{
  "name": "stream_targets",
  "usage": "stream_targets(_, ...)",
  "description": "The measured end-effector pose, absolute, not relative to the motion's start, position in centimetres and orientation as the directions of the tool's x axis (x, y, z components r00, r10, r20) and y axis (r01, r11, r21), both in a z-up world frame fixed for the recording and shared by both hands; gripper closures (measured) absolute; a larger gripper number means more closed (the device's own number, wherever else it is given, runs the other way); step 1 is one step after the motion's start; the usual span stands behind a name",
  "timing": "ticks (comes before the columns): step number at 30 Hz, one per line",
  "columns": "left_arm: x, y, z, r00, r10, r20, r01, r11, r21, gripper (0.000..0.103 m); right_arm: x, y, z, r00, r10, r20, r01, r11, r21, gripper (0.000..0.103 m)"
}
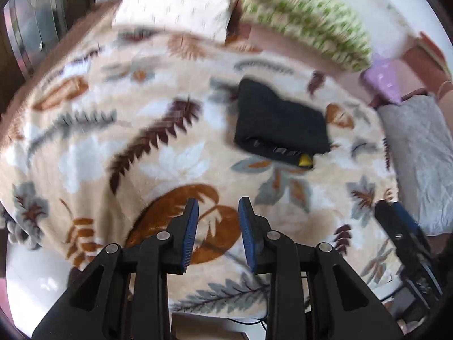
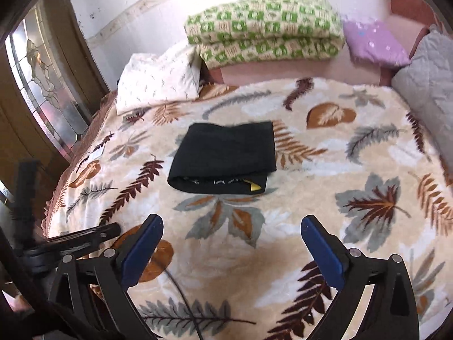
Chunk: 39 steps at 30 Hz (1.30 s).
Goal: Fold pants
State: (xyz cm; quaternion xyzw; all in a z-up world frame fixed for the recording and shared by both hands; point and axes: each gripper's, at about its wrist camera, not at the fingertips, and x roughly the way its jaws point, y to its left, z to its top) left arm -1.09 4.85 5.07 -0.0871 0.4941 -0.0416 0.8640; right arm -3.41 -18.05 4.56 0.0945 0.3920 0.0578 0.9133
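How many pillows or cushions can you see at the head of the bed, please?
2 for certain: a white pillow at the left, and a purple cushion at the right beside the folded green blanket. The grey quilted thing at the far right may be a third.

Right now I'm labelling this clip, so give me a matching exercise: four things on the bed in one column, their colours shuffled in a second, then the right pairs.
Things:
1. pants
2. folded blanket
3. small cushion
4. pillow

Colours:
A. lilac
B. white with small marks
C. black
D. green and cream checks

Pairs: 1-C, 2-D, 3-A, 4-B
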Motion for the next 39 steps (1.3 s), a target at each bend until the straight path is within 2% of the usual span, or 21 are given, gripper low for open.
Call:
stream_targets(2,-1.8,4.7,6.4,0.542,-0.154,-0.826,-0.01,0.982,-0.19,0.034,-4.3,-18.0,5.6,0.706,0.183,-0.684,-0.03,0.973,0.23,0.004)
stream_targets(3,-2.2,4.8,6.8,0.568,-0.147,-0.81,-0.018,0.982,-0.19,0.03,-4.7,-18.1,6.0,0.713,0.189,-0.675,-0.032,0.971,0.238,0.003)
stream_targets(6,-3.1,4.6,6.5,0.653,-0.077,-0.753,-0.041,0.99,-0.136,0.029,-5.8,-17.4,6.5,0.734,0.183,-0.654,-0.042,0.973,0.225,0.003)
stream_targets(9,-2.1,4.4,4.2,0.614,-0.009,-0.789,-0.065,0.996,-0.063,0.029,-6.7,-16.5,5.7,0.758,0.125,-0.64,-0.031,0.987,0.155,0.002)
stream_targets(12,-1.2,4.9,1.5,0.555,0.012,-0.832,-0.099,0.994,-0.052,0.029,-6.7,-16.3,4.2,0.746,0.108,-0.657,-0.014,0.989,0.147,0.002)
stream_targets(18,-0.8,5.3,0.1,0.573,0.089,-0.815,-0.152,0.988,0.001,0.029,-6.4,-15.4,4.3,0.753,0.068,-0.655,-0.01,0.996,0.093,0.002)
stream_targets(25,-0.5,5.0,0.3,0.62,0.108,-0.777,-0.139,0.99,0.027,0.029,-6.3,-14.6,5.4,0.789,0.01,-0.615,-0.002,1.0,0.013,0.002)
stream_targets(31,-0.5,4.7,0.3,0.629,0.133,-0.766,-0.127,0.99,0.067,0.029,-6.1,-15.5,4.8,0.784,0.014,-0.621,0.012,0.999,0.038,0.002)
stream_targets(39,-0.7,3.6,0.3,0.635,0.093,-0.767,-0.069,0.996,0.064,0.029,-6.3,-15.7,4.5,0.782,0.021,-0.623,0.012,0.999,0.049,0.002)
